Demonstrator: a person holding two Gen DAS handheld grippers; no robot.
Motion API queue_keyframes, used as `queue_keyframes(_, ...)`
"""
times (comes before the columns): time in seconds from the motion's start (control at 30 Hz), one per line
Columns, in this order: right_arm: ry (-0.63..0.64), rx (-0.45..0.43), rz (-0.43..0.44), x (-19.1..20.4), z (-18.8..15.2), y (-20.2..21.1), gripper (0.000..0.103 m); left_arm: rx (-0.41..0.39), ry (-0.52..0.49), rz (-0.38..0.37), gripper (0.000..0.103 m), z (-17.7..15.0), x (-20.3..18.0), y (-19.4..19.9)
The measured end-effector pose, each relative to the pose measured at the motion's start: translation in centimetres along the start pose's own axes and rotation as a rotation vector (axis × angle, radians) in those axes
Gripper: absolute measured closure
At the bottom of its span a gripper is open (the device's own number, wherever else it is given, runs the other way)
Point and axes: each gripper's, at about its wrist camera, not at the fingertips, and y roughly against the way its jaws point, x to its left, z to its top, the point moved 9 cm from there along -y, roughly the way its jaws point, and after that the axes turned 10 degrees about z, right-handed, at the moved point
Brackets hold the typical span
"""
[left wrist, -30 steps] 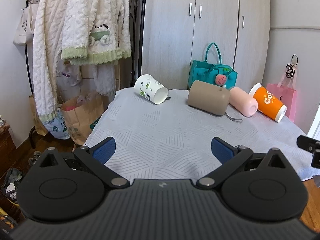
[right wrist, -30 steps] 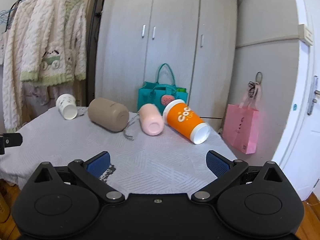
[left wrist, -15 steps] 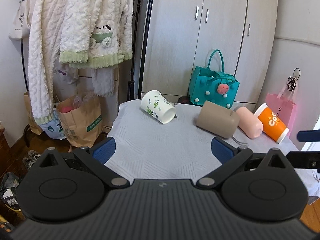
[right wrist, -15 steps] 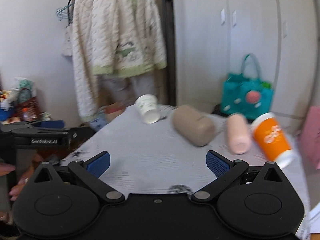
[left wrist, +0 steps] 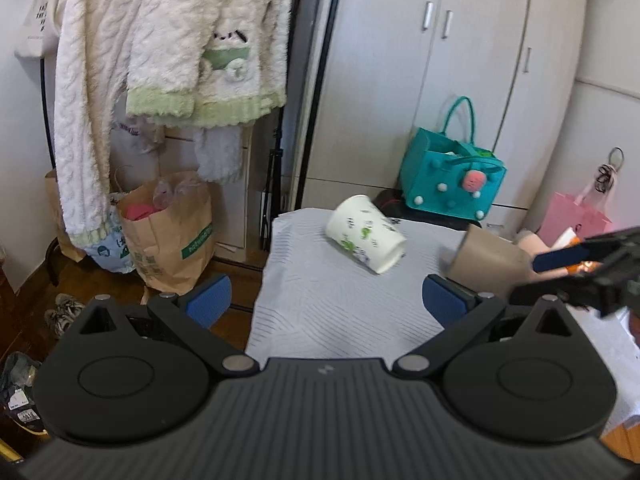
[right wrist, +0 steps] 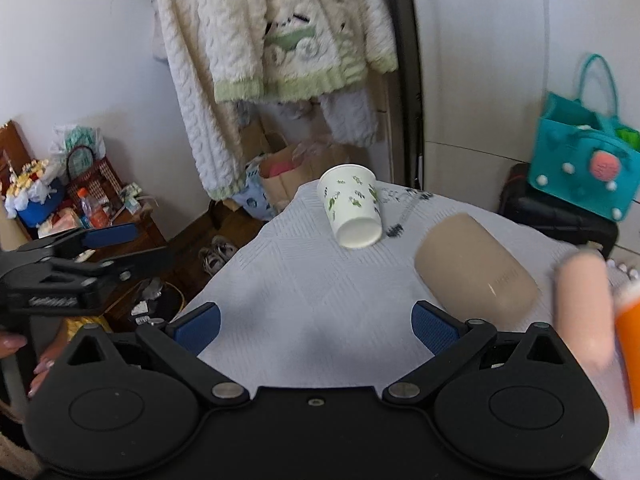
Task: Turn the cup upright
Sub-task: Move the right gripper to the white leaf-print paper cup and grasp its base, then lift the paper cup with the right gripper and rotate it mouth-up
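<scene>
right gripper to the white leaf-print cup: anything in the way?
Nothing: in the right wrist view only bare tablecloth lies between the open right gripper and the tipped white cup; the tan cup sits off to the right.

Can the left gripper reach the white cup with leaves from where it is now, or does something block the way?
Probably yes. The left gripper is open and empty, and only bare tablecloth lies between it and the white leaf-print cup, which lies on its side, apart from the tan cup.

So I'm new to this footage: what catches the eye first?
Cups lying on their sides on the cloth-covered table: a white leaf-print paper cup at the far end, then a tan tumbler, a pink cup and an orange cup at the right. Behind hang fluffy cream sweaters.
</scene>
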Motion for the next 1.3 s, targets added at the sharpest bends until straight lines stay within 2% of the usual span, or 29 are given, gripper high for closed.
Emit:
queue_keyframes(0.03, 0.006, 0.005, -0.003, -0.4, 0.5, -0.8, 0.003, 0.010, 0.007, -0.003, 0.000, 0.1, 0.2, -0.6)
queue_keyframes(0.07, 0.007, 0.003, -0.010, -0.8, 1.1, -1.8, 0.009, 0.019, 0.014, -0.011, 0.000, 0.2, 0.4, -1.1)
queue_keyframes(0.1, 0.007, 0.008, -0.006, -1.2, 1.5, -2.6, 0.012, 0.031, 0.022, -0.019, 0.000, 0.2, 0.5, -1.6)
queue_keyframes(0.17, 0.020, 0.014, -0.006, -1.8, 2.2, -4.2, 0.014, 0.047, 0.036, -0.037, 0.000, 0.3, 0.4, -2.7)
queue_keyframes(0.43, 0.177, 0.071, -0.034, -2.7, 3.6, -8.3, 0.013, 0.125, 0.045, -0.093, 0.000, 1.2, -1.2, -7.8)
queue_keyframes(0.5, 0.206, 0.085, -0.071, -3.2, 3.6, -9.1, 0.013, 0.126, 0.059, -0.077, 0.000, 1.4, -0.9, -8.7)
queue_keyframes(0.53, 0.221, 0.090, -0.087, -3.4, 3.5, -9.6, 0.013, 0.116, 0.064, -0.044, 0.000, 1.5, -0.5, -9.0)
queue_keyframes(0.6, 0.255, 0.092, -0.079, -3.4, 3.4, -10.1, 0.013, 0.110, 0.067, -0.011, 0.000, 1.5, -0.1, -9.6)
queue_keyframes(0.73, 0.266, 0.085, -0.055, -3.2, 4.0, -11.1, 0.012, 0.140, 0.106, -0.055, 0.000, 1.6, 0.6, -10.6)
queue_keyframes(0.87, 0.283, 0.084, -0.065, -3.3, 4.6, -12.2, 0.010, 0.156, 0.131, -0.060, 0.000, 1.5, 1.2, -11.3)
queue_keyframes(1.17, 0.233, 0.052, -0.070, -4.1, 5.8, -13.6, 0.011, 0.173, 0.143, -0.074, 0.000, 1.2, 1.3, -11.6)
queue_keyframes(1.23, 0.204, 0.062, -0.048, -4.2, 5.7, -14.0, 0.015, 0.176, 0.150, -0.078, 0.000, 1.2, 1.2, -11.6)
queue_keyframes(1.27, 0.195, 0.071, -0.041, -4.2, 5.6, -14.2, 0.024, 0.177, 0.155, -0.079, 0.000, 1.2, 1.2, -11.5)
queue_keyframes(1.3, 0.191, 0.077, -0.040, -4.2, 5.5, -14.2, 0.039, 0.177, 0.161, -0.077, 0.000, 1.3, 1.3, -11.5)
